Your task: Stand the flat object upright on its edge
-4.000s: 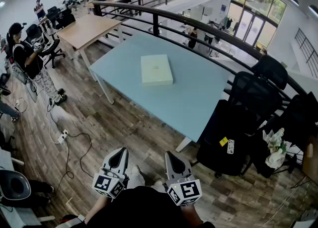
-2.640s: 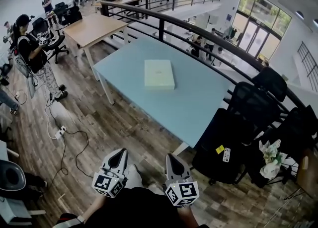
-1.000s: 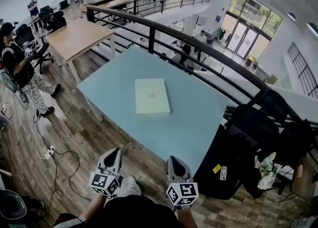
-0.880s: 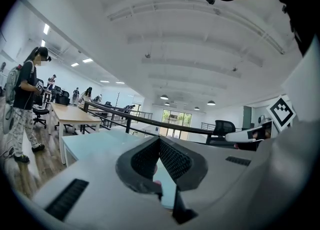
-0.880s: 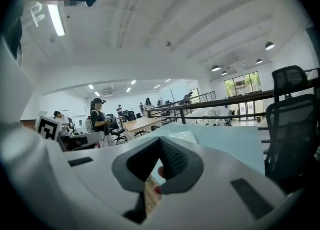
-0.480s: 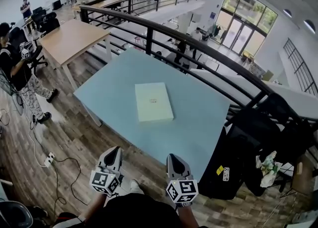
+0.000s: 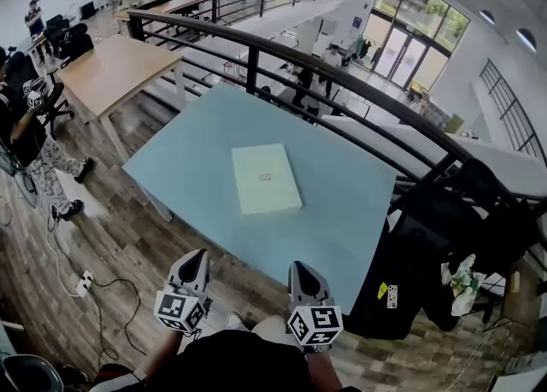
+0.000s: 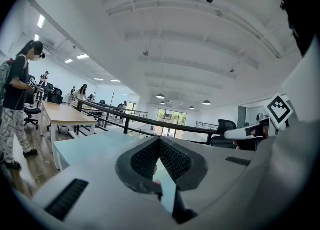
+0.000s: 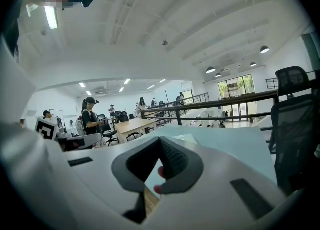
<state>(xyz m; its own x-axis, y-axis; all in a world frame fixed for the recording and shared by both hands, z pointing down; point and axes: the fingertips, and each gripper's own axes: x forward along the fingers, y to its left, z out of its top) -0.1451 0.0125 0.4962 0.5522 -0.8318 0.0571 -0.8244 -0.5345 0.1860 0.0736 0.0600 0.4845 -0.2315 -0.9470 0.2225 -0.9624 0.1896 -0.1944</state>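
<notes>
Flat object (image 7: 266,178) lies flat mid-desk (image 7: 350,202), untouched. Left hand-held gripper (image 7: 190,272) and right hand-held gripper (image 7: 302,279) both closed, empty, short of desk edge. Approach, grasp, tipping upright all remain.

The flat object (image 7: 266,178) is a pale, cream-coloured rectangular slab, thin like a shallow box, with a small faint mark near the middle of its top face. It lies flat on its broad face on the light blue surface (image 7: 342,211), a little above the centre of the head view. Its long sides run away from the camera, turned slightly to the left, and nothing touches it.
</notes>
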